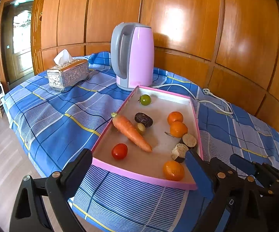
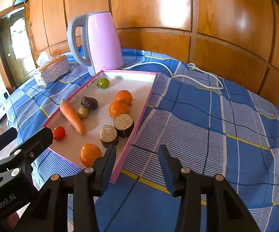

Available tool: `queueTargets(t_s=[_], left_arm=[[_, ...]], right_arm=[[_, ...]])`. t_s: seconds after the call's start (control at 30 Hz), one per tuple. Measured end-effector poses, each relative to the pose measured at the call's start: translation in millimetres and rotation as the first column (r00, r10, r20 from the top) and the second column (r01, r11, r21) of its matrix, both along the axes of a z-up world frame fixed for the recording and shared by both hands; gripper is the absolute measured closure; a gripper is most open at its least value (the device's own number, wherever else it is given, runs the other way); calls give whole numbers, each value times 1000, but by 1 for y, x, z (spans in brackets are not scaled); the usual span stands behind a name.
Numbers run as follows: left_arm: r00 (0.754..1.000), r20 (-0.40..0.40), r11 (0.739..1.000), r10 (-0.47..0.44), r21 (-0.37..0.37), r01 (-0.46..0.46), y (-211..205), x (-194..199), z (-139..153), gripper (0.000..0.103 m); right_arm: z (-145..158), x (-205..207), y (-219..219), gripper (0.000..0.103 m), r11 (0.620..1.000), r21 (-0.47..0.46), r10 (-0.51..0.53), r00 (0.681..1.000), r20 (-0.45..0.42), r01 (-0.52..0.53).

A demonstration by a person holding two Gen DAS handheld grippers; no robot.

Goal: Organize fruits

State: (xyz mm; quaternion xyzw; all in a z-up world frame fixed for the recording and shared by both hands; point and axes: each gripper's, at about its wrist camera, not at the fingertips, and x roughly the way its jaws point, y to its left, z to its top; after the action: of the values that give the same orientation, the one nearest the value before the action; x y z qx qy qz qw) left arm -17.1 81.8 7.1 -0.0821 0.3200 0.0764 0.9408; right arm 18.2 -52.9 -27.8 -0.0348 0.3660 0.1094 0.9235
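Note:
A pink-rimmed white tray (image 1: 145, 176) (image 2: 151, 89) lies on the blue checked cloth. In it are a carrot (image 1: 131, 132) (image 2: 71, 116), a red tomato (image 1: 119, 151) (image 2: 59, 133), a green tomato (image 1: 145, 99) (image 2: 103, 83), a dark date (image 1: 143, 119) (image 2: 89, 102), a small olive-green fruit (image 1: 140, 128) (image 2: 83, 112), three oranges (image 1: 173, 170) (image 2: 90, 154) and two cut dark-skinned pieces (image 1: 180, 151) (image 2: 108, 135). My left gripper (image 1: 139, 171) is open and empty at the tray's near edge. My right gripper (image 2: 137, 159) is open and empty over the tray's near right corner.
A pink kettle (image 1: 132, 56) (image 2: 98, 42) stands behind the tray, its white cord and plug (image 1: 207, 91) (image 2: 191, 65) trailing right. A silver tissue box (image 1: 67, 75) (image 2: 51, 70) sits at the back left. Wooden panels back the table; the cloth drops off at left.

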Motion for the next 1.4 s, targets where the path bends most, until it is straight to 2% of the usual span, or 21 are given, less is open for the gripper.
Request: queueTargets(t_s=[1.4], left_arm=[[1000,-1,1000,9,9,-9,0,0,0,3]], right_arm=[[0,-1,-1,57,1000,-3,-1,1000,6,1]])
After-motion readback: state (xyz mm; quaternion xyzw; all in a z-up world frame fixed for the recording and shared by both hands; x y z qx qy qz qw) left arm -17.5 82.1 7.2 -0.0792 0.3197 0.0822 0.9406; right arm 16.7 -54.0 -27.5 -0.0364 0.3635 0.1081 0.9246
